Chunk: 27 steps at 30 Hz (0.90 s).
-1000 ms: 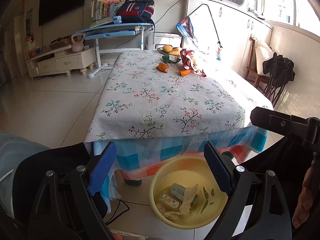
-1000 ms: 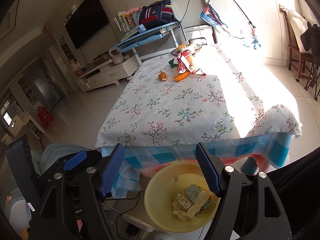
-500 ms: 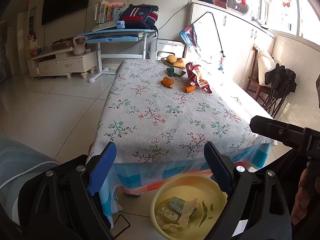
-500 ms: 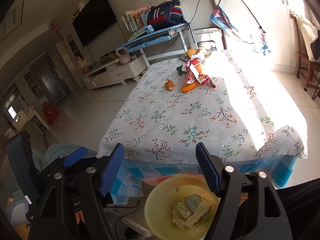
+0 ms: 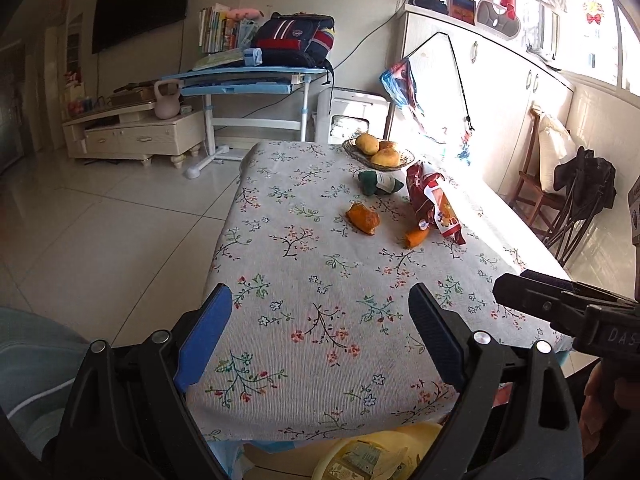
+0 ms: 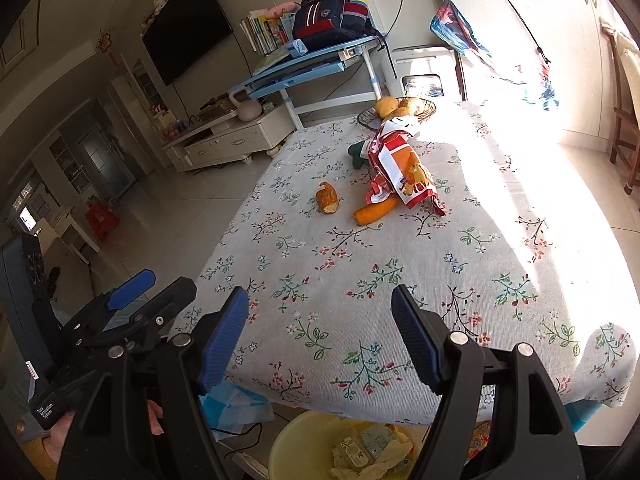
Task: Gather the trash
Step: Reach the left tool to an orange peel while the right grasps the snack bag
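Observation:
On the floral tablecloth (image 5: 304, 264) lie two orange peel pieces (image 5: 363, 218) (image 5: 416, 237), a red snack wrapper (image 5: 434, 200) and a crumpled green wrapper (image 5: 378, 182). The right wrist view shows the same peel pieces (image 6: 327, 197) (image 6: 376, 211), the red wrapper (image 6: 402, 168) and the tablecloth (image 6: 360, 264). My left gripper (image 5: 320, 334) stands open over the near table edge, nothing between its fingers. My right gripper (image 6: 320, 332) is open and empty too. A yellow basin (image 6: 296, 446) with paper scraps sits on the floor below the table edge, also at the bottom of the left wrist view (image 5: 340, 456).
A dish of round fruit (image 5: 378, 150) stands at the table's far end. Beyond it are a blue desk (image 5: 240, 78) with a backpack, a white cabinet (image 5: 480, 100) with a hanging bag, and a wooden chair (image 5: 540, 184) at right. Tiled floor (image 5: 100, 232) lies left.
Both grippers moved forward and slightly up over the table edge. The yellow basin slid to the bottom of both views and the trash on the table looks nearer. Jaws stayed open.

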Each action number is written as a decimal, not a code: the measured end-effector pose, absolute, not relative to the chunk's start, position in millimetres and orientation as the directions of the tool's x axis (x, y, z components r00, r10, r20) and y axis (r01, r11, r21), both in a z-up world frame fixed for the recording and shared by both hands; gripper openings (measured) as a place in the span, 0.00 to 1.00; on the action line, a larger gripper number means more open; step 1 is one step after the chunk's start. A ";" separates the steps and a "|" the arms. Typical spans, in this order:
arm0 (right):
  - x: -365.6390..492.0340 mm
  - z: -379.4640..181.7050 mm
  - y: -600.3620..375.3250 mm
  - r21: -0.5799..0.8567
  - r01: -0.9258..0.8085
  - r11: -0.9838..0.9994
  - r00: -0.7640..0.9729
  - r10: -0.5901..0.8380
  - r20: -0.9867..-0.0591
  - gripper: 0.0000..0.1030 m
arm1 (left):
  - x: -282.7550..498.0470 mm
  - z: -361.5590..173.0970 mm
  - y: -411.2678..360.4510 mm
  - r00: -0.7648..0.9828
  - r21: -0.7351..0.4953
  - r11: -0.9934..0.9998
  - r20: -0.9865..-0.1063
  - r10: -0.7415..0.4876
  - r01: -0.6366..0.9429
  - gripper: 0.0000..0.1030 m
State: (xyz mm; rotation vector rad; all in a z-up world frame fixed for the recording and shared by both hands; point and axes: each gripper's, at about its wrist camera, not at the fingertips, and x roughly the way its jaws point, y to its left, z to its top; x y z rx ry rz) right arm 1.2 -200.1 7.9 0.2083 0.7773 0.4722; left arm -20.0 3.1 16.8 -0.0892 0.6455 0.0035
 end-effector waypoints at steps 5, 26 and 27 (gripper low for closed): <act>32.6 2.6 -204.1 0.345 -0.311 0.886 0.611 0.464 -0.641 0.69 | 17.4 10.7 -2.9 0.784 -0.075 0.997 -0.620 -0.030 -0.021 0.84; 158.9 -11.5 -203.8 0.312 -0.284 0.907 0.604 0.422 -0.676 0.48 | 120.7 -17.5 -12.3 0.730 -0.120 0.993 -0.680 -0.066 -0.022 0.84; 160.4 -9.5 -210.4 0.332 -0.278 0.901 0.604 0.433 -0.669 0.45 | 125.9 -17.2 -14.3 0.726 -0.119 0.993 -0.684 -0.070 -0.017 0.84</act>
